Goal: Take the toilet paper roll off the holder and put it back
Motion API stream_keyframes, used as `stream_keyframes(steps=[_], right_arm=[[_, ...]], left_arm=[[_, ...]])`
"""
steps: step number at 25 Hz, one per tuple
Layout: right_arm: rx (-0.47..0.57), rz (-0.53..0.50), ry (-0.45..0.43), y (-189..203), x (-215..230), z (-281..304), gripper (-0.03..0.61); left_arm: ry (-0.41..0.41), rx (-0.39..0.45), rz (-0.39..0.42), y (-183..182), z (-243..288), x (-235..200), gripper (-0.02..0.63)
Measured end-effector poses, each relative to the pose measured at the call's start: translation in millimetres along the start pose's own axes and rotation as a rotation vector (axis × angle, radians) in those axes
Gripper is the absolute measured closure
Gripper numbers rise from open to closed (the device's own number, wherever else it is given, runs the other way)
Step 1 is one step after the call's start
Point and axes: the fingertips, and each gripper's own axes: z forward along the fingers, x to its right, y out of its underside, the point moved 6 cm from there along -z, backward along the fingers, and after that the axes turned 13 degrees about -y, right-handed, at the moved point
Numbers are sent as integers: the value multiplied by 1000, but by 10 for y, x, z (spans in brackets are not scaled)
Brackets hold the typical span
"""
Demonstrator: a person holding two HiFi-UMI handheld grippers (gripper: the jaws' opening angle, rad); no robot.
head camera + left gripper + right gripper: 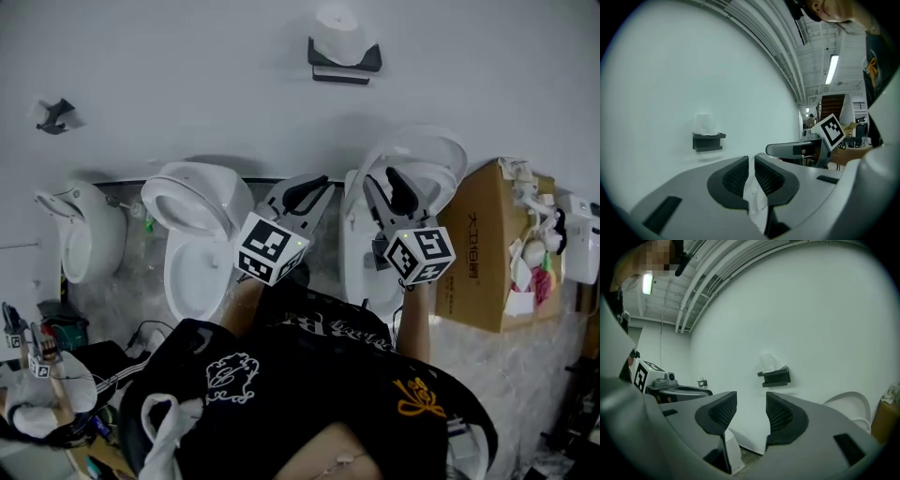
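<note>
A white toilet paper roll (339, 22) sits in a black holder (345, 60) high on the white wall. Both grippers point at the wall from below it and stand well short of it. My left gripper (322, 184) has its jaws drawn together to a thin slit, with nothing clearly gripped; through the slit only something white and crinkled shows. My right gripper (382, 178) is open and empty. The left gripper view has the roll (704, 123) and holder (708, 140) up and left of the jaws (751, 159). The right gripper view has the roll (768, 362) and holder (776, 377) just above its jaws (751, 397).
Two white toilets (202, 234) (427, 155) stand against the wall under the grippers, with a urinal (84, 234) further left. A cardboard box (492, 244) stands at the right. A second small bracket (56, 114) is on the wall at upper left.
</note>
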Motion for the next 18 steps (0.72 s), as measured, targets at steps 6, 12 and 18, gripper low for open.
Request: stream_keyframes(steps=[6, 12, 18], right_arm=[[-8, 21, -13, 253, -353, -569, 462], [13, 40, 21, 318, -558, -1039, 505], [6, 32, 19, 385, -795, -1217, 508]], left_arm=[[-13, -32, -19, 186, -410, 546, 569], [11, -54, -12, 226, -648, 1024, 569], [23, -63, 8, 195, -764, 1195, 569]])
